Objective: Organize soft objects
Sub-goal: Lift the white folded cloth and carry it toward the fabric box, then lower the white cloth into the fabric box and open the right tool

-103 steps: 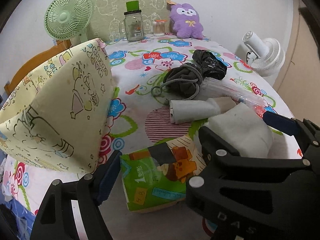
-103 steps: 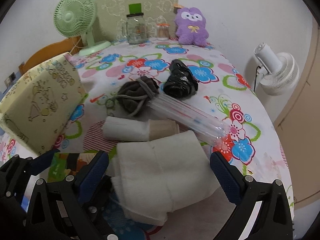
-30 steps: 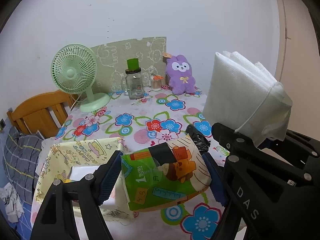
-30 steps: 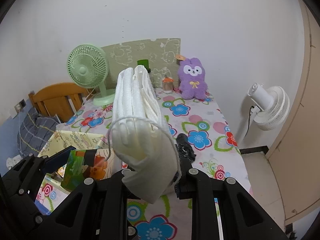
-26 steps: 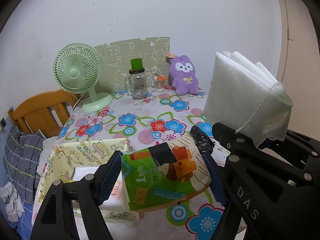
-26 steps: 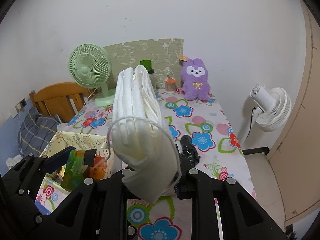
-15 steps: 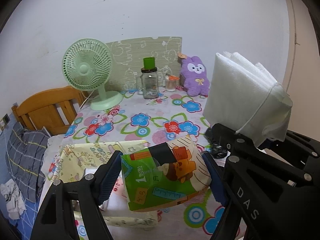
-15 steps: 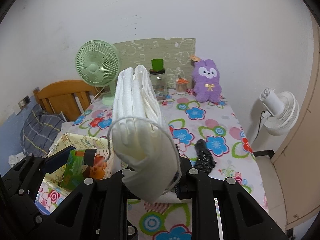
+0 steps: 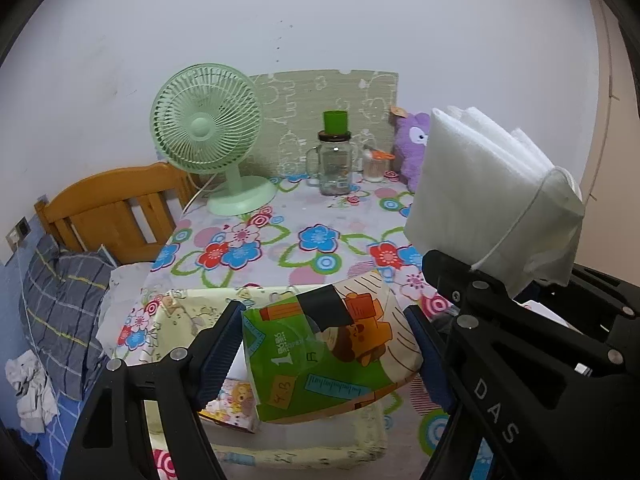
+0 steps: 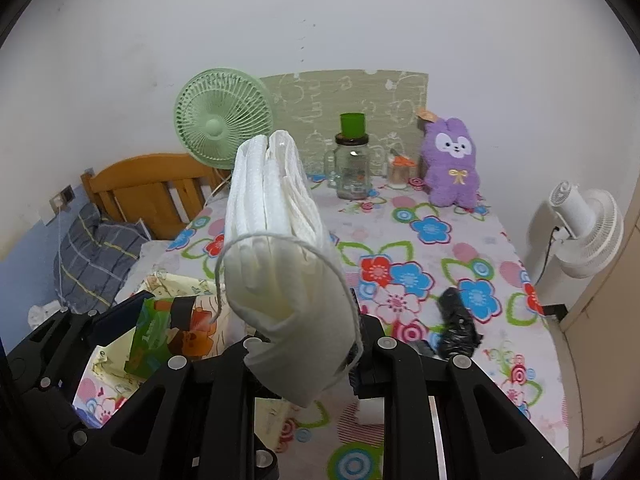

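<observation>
Left gripper (image 9: 324, 344) clamps a green tissue pack (image 9: 328, 350) at lower centre, above the yellow fabric bin (image 9: 184, 312); right gripper (image 10: 296, 354) pinches folded white cloths (image 10: 280, 248) at centre.

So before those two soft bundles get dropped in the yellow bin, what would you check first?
1. Left gripper holds the green pack: ok.
2. Right gripper holds the white cloths: ok.
3. Green pack above the bin opening: ok, roughly.
4. White cloths above the bin: not ok, they look off to its right.
5. Room left inside the bin: cannot tell, mostly hidden.
6. Loose string on the cloths clear of the fingers: cannot tell.
</observation>
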`<state>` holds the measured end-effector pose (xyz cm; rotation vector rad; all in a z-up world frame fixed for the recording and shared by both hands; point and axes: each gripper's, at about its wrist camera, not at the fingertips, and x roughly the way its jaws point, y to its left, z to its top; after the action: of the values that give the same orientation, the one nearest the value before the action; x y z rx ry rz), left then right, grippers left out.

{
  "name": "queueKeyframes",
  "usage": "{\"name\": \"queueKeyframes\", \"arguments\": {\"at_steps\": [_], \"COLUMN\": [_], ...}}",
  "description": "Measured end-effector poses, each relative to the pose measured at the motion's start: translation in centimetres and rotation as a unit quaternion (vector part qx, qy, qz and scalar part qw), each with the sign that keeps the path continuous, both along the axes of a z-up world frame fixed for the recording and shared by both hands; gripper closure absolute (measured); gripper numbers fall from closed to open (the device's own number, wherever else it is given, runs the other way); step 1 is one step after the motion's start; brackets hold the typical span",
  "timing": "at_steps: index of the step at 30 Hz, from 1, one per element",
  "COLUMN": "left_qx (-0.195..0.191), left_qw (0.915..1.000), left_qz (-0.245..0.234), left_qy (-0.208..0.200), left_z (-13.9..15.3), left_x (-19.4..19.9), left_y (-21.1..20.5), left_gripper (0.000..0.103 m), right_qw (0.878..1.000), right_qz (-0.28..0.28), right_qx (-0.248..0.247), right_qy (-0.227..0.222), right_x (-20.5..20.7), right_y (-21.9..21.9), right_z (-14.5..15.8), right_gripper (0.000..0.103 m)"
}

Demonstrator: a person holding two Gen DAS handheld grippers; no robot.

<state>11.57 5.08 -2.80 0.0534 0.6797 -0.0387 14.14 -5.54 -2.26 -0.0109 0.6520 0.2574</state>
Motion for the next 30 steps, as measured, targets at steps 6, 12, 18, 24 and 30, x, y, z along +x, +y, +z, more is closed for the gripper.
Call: {"name": "queueKeyframes", "arguments": {"at_steps": [6, 12, 18, 24, 30], "left_qx": [0.000, 0.003, 0.007, 0.010, 0.009], "left_qw": [0.9999, 0.9998, 0.9997, 0.9994, 0.9989], "left_qz": [0.014, 0.018, 0.017, 0.019, 0.017], "left_qy": [0.006, 0.011, 0.016, 0.027, 0.043], "left_z": [-0.6, -1.4, -2.3, -3.4, -4.6], "left_x": [0.6, 1.4, 2.4, 3.4, 4.5], "left_y": [2.0, 3.7, 5.1, 6.3, 7.2], "left_gripper": [0.022, 0.022, 0.022, 0.022, 0.021], "right_qw": [1.000, 0.999, 0.998, 0.997, 0.996], "right_qz": [0.017, 0.035, 0.050, 0.062, 0.073], "right_qx": [-0.005, -0.011, -0.012, -0.016, -0.020], "right_qy": [0.006, 0.010, 0.021, 0.031, 0.044], "right_x": [0.6, 1.0, 1.8, 2.5, 3.1], "right_y": [2.1, 4.1, 5.7, 7.0, 8.0], "right_z": [-0.4, -0.9, -1.8, -2.7, -3.5], "right_gripper": [0.079, 0.079, 0.079, 0.079, 0.079]}}
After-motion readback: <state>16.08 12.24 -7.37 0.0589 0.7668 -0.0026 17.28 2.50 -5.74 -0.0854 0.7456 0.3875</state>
